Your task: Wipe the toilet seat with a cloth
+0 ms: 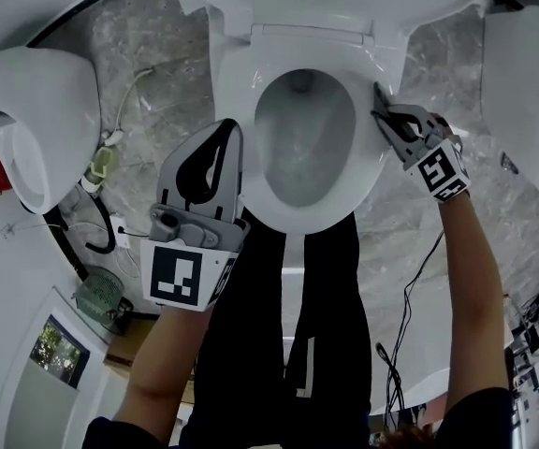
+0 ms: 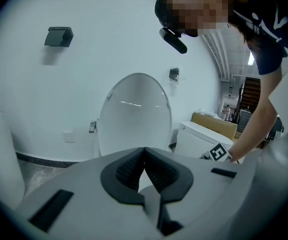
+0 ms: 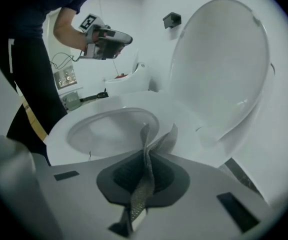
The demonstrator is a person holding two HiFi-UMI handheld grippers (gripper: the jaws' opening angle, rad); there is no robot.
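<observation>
Head view first: the glossy white oval seat (image 1: 372, 157) rings a smooth grey-shadowed bowl (image 1: 302, 138), and the floor (image 1: 138, 54) around it is grey veined stone. The right gripper (image 1: 382, 101) is in at the seat's right rim, toward the hinge end, its cube showing a black-and-white square marker (image 1: 441, 171). From the right gripper view, that right gripper (image 3: 146, 159) has its dark ribbed jaws clamped on the cloth (image 3: 145, 181), a thin grey strip with a fine woven, mesh-like texture. It is folded and twisted, its free end fanning up just past the jaw tips over the seat (image 3: 59, 129). I cannot tell whether it touches the seat. The rounded lid (image 3: 224, 59) stands upright behind, shiny with light streaks. The left gripper (image 1: 229, 126) is held up in the air on the seat's left side, well apart from it. From the left gripper view, the left gripper (image 2: 144, 151) has its black ridged jaws together at the tips with nothing between them, pointing at the raised lid (image 2: 134, 114).
</observation>
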